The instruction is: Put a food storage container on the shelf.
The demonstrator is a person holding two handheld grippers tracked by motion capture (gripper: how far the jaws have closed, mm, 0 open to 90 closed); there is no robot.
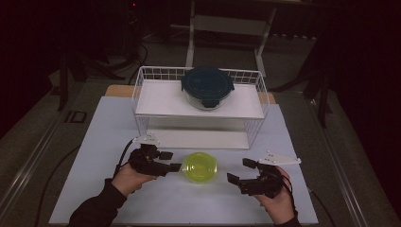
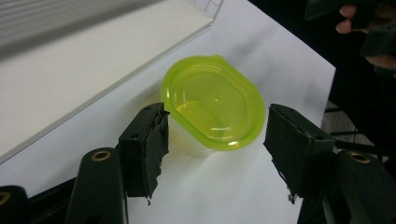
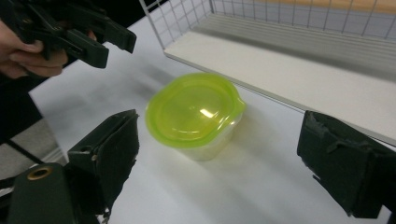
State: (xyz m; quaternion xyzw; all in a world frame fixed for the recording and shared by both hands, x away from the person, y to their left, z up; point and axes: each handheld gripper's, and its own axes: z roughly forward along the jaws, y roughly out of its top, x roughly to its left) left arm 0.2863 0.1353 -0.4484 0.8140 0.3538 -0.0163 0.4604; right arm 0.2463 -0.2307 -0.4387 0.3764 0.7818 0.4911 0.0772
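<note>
Near the bottom centre of the high view, a small yellow-green lidded container [image 1: 200,166] sits on the white tabletop [image 1: 104,142], just in front of the wire rack [image 1: 142,94]. On its left the left gripper [image 1: 171,161] has its jaws apart, touching nothing; on its right the right gripper [image 1: 239,171] also stands with jaws spread and empty. Likely both flank it to approach from either side. A dark-lidded glass container [image 1: 207,86] rests on the rack's shelf.

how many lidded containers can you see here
2. A small container with a yellow-green lid sits on the table between the two grippers; a round one with a dark blue lid stands on the wire rack's top shelf.
</note>
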